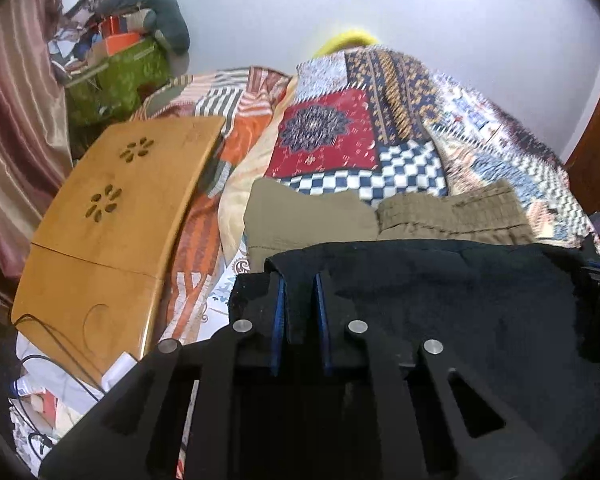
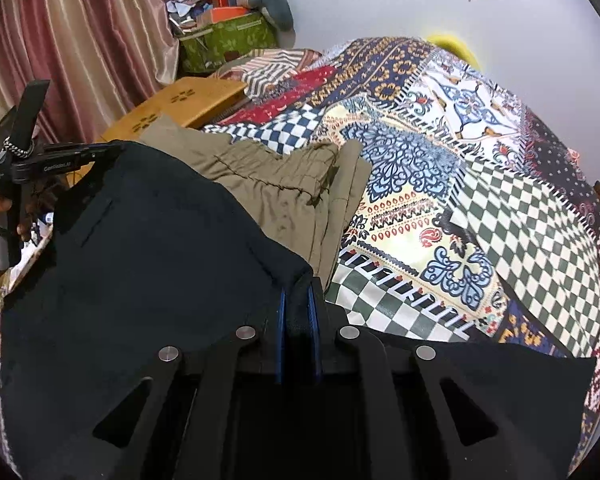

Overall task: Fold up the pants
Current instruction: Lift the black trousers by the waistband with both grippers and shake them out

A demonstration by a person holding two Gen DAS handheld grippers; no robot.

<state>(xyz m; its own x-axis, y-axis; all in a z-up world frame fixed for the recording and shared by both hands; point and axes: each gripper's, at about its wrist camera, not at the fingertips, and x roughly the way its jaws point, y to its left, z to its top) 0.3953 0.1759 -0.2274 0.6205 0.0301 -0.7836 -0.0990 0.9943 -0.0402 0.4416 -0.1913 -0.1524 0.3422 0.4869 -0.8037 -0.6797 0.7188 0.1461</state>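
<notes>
Patchwork bedspread (image 2: 440, 184); both tools pitched down, pinching dark pants (image 2: 148, 248)

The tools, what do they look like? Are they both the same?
Yes, they match. Each tool, left tool and right tool, has black plastic fingers lined with blue pads, round silver pins and cut-out black arms. Seen from the side, the left tool carries small white lettering, too small to read, and a beaded metal chain.

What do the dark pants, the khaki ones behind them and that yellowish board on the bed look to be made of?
Dark pants: likely a matte woven cloth, navy or black; it drapes softly, without shine.
Khaki pants: thin, probably cotton-like cloth, matte; the gathered waistband and fine creases suggest it.
Yellowish board: seemingly bamboo or wood with a smooth, slightly glossy finish, showing faint grain and petal-shaped cut-outs.
</notes>
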